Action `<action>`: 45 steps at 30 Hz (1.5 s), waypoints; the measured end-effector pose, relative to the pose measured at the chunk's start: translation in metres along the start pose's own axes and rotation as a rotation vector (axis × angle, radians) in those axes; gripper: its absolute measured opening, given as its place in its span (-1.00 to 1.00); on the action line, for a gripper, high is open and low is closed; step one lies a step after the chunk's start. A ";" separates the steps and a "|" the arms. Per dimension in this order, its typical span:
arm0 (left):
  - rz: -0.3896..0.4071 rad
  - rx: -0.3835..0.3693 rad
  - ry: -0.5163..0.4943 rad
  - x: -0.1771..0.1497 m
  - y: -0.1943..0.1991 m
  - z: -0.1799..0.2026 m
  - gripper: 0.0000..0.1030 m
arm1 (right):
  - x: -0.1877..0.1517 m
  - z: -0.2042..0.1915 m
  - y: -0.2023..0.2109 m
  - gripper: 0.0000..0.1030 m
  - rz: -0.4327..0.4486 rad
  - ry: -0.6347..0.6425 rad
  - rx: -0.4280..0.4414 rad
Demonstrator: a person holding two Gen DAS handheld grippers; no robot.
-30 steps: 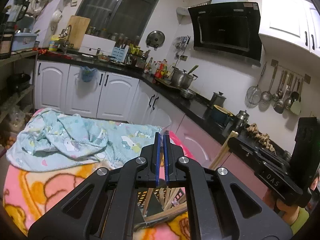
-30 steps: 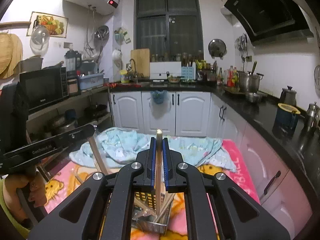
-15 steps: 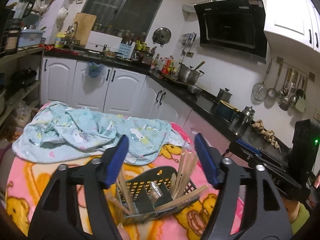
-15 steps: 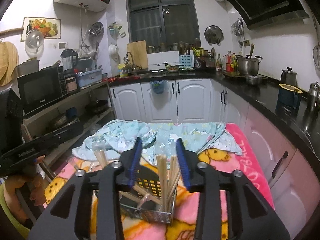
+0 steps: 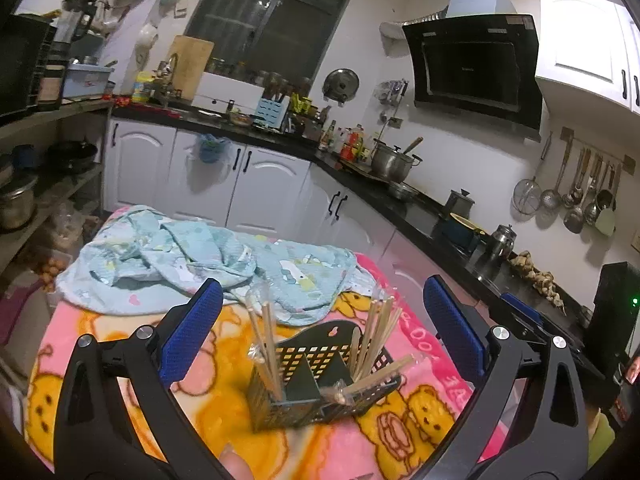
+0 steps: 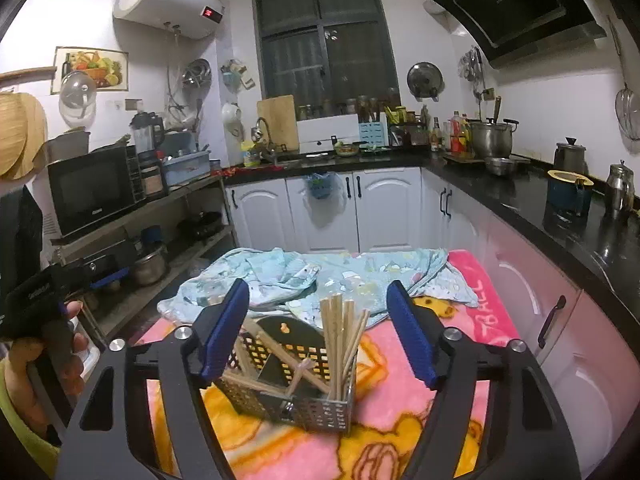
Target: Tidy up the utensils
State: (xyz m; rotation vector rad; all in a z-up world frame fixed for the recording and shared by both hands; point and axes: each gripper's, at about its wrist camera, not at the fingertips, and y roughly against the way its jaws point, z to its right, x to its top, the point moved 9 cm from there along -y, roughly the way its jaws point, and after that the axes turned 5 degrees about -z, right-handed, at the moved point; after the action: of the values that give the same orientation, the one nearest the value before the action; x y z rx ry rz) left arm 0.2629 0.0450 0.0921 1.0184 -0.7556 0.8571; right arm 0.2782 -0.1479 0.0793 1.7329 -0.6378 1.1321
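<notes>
A perforated metal utensil holder (image 5: 288, 408) (image 6: 320, 412) stands on the pink blanket and holds several wooden chopsticks (image 5: 376, 332) (image 6: 338, 340). Some stand upright and some lean across its compartments. My left gripper (image 5: 320, 292) is a little short of the holder, jaws opening wide, with nothing pressed between the blue pads (image 5: 192, 328). My right gripper (image 6: 318, 292) faces the holder from the other side, jaws also opening, and the upright chopsticks stand free beyond the gap. The left gripper's body (image 6: 60, 284) shows at the left, held by a hand (image 6: 40, 364).
A crumpled light blue cloth (image 5: 180, 264) (image 6: 304, 276) lies on the pink cartoon blanket (image 5: 224, 392) behind the holder. Black counters with pots (image 5: 392, 164) and white cabinets (image 6: 384, 216) run along the back and right. A shelf with a microwave (image 6: 92, 192) stands at the left.
Both grippers were shut a second ago, the right one on a chopstick. Both have opened and drawn back, and the chopsticks now stand in the holder.
</notes>
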 end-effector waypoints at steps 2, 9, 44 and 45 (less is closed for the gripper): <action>0.005 0.012 0.000 -0.002 0.007 0.000 0.79 | -0.002 -0.003 0.007 0.44 0.008 0.006 0.002; 0.007 0.044 -0.014 -0.015 0.028 0.000 0.79 | -0.012 -0.013 0.024 0.59 0.017 0.039 -0.003; -0.198 0.204 -0.093 -0.166 0.030 -0.010 0.79 | -0.149 -0.019 0.036 0.81 -0.101 0.068 -0.085; -0.197 0.204 -0.095 -0.170 0.029 -0.009 0.79 | -0.154 -0.020 0.035 0.81 -0.107 0.069 -0.085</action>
State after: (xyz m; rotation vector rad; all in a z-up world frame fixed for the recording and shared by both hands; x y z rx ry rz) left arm 0.1600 0.0199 -0.0445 1.3005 -0.6433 0.7288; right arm 0.1746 -0.1551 -0.0412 1.6291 -0.5367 1.0709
